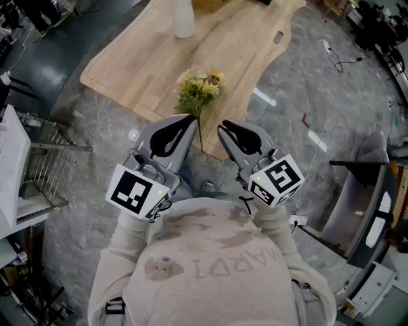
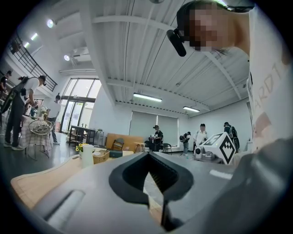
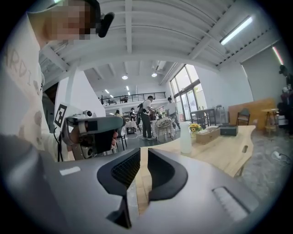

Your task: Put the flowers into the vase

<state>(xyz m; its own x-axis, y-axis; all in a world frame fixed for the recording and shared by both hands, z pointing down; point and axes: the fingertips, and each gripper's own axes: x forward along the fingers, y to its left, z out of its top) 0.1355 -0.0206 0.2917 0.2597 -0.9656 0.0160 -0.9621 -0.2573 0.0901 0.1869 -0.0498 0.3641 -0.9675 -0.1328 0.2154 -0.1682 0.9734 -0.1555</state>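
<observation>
The left tongs (image 1: 189, 121) are closed and empty. Just ahead, a small bunch of pale yellow-green flowers (image 1: 199, 89) lies at the near edge of the light wooden table (image 1: 127, 70), its stem between both tongs. The right tongs (image 1: 223, 127) stand a slit apart, empty, above a mottled grey floor (image 1: 306, 76).

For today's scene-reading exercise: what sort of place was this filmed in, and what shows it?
Probably a large open hall or studio: strip lights on a high ceiling, tall windows, people standing about, and a wooden table bearing flowers and a vase.
</observation>
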